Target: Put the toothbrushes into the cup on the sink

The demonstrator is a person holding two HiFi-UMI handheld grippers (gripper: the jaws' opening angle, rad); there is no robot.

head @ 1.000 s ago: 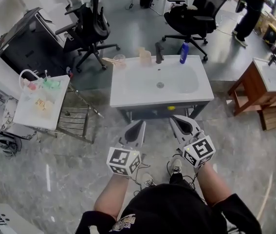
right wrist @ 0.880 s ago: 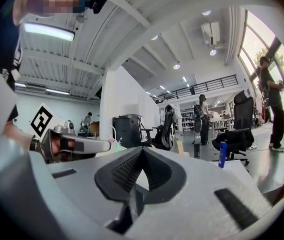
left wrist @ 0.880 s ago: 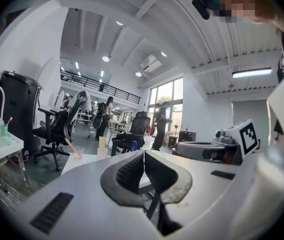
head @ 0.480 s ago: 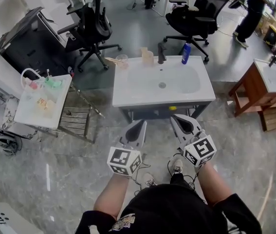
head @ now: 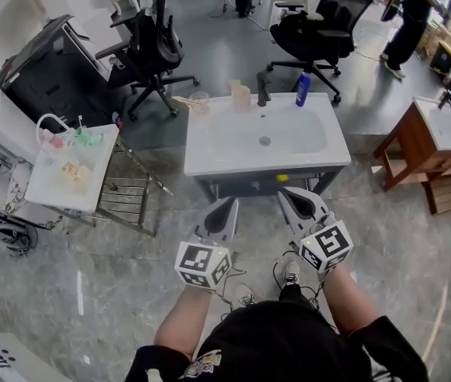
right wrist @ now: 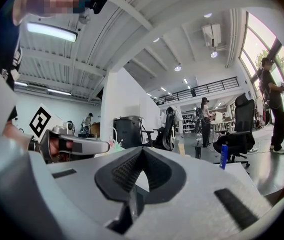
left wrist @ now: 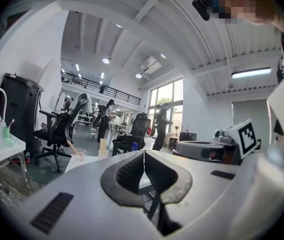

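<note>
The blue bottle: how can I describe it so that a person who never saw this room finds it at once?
Look at the white sink in the middle of the floor. Along its back edge, the blue bottle stands right of the dark faucet. It is the only blue thing there; the beige cup and the clear cup stand left of the faucet.

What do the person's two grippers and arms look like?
The left gripper and right gripper are light grey and taper to pointed jaws lined with black ribbed pads. Each carries a white cube with black square markers. The person wears a black top; its sleeves leave the forearms bare.
</note>
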